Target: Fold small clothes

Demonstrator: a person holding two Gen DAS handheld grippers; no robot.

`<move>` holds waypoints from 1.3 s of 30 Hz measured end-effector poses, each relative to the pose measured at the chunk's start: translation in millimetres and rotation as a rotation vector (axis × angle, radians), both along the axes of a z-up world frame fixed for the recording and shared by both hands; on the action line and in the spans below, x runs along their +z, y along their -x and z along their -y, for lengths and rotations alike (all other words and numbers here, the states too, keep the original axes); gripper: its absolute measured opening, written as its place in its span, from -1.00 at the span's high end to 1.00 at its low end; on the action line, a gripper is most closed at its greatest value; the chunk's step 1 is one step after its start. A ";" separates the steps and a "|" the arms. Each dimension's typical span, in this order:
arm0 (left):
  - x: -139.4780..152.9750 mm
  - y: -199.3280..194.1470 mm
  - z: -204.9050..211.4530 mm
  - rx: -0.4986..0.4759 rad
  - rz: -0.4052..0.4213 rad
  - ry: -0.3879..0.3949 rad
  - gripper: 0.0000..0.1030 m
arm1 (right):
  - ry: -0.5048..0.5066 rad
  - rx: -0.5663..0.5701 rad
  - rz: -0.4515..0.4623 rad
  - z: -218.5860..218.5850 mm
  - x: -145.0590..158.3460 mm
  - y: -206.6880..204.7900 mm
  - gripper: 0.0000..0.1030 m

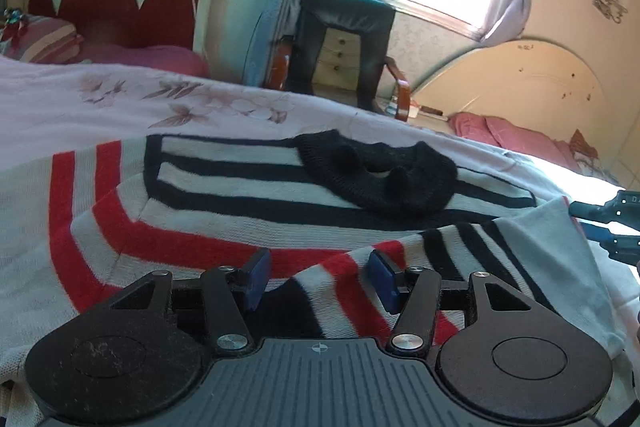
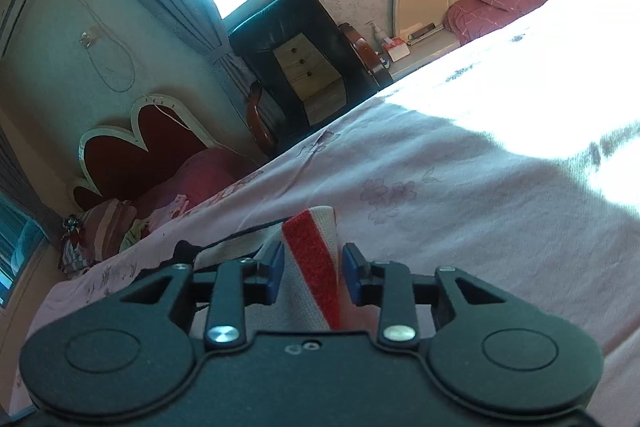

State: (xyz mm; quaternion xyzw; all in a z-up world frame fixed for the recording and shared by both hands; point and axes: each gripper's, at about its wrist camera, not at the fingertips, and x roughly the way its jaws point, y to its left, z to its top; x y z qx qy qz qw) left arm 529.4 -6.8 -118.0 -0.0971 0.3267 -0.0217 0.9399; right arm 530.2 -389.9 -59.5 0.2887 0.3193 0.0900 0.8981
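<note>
A bedroom with a pink flowered bedsheet point(image 1: 200, 99) on the bed. A small striped sweater point(image 1: 240, 195) lies flat on it, with its black collar point(image 1: 376, 175) on top. The left gripper point(image 1: 318, 277) stands half open above a folded sleeve, and its pads grip nothing. The right gripper point(image 2: 313, 273) is open more narrowly; a red-striped edge of the sweater lies between its pads, which do not press on it.

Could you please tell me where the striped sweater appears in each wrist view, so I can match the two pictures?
Left wrist: the striped sweater fills the lower middle, spread on the pink bedsheet, a folded part lying between the left gripper's open fingers.
Right wrist: only a red-and-white edge shows, low centre, between the right gripper's parted fingers.
Shared landmark: the black armchair under the window.
</note>
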 end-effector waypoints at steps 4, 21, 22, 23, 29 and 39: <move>-7.6 -0.6 6.1 0.023 0.018 -0.052 -0.06 | 0.030 0.025 -0.025 4.2 -13.5 -12.5 0.84; 4.2 9.9 77.1 -0.152 0.018 -0.136 -0.07 | 0.417 0.213 0.016 -47.6 10.8 28.4 0.70; 5.6 14.3 74.3 -0.151 0.016 -0.131 -0.07 | 0.447 0.223 0.020 -49.8 11.4 35.8 0.70; 6.6 19.5 70.1 -0.145 0.017 -0.129 -0.07 | 0.466 0.230 0.023 -50.9 12.2 43.9 0.69; 4.6 47.3 48.3 -0.164 0.011 -0.165 -0.07 | 0.526 0.245 0.034 -48.0 14.7 99.6 0.67; 12.9 60.8 33.9 -0.123 0.021 -0.165 -0.08 | 0.507 0.248 0.028 -63.0 23.3 126.9 0.61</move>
